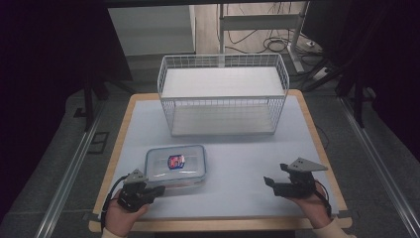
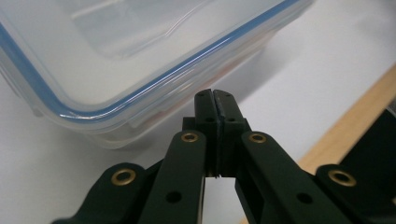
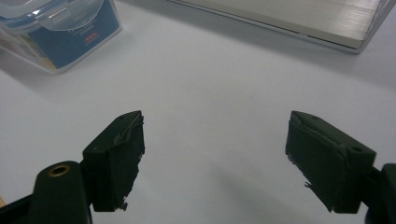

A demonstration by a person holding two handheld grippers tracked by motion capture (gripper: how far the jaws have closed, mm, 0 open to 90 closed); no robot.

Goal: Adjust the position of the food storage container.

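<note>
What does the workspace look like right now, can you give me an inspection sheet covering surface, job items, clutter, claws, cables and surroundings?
Surface: pale grey tabletop with light wooden edge, no spills seen.
Job's things: clear plastic lidded container with blue seal at near left; white wire basket at the far side, nothing seen inside.
Clutter: nothing seen.
Claws: left claw shut on nothing, tips right beside the container's corner; right claw open above bare tabletop, at near right.
Cables: a black cable trails from the left claw; loose cables on the floor beyond the table.
Surroundings: metal floor rails either side, a white frame leg behind, dark edges.
</note>
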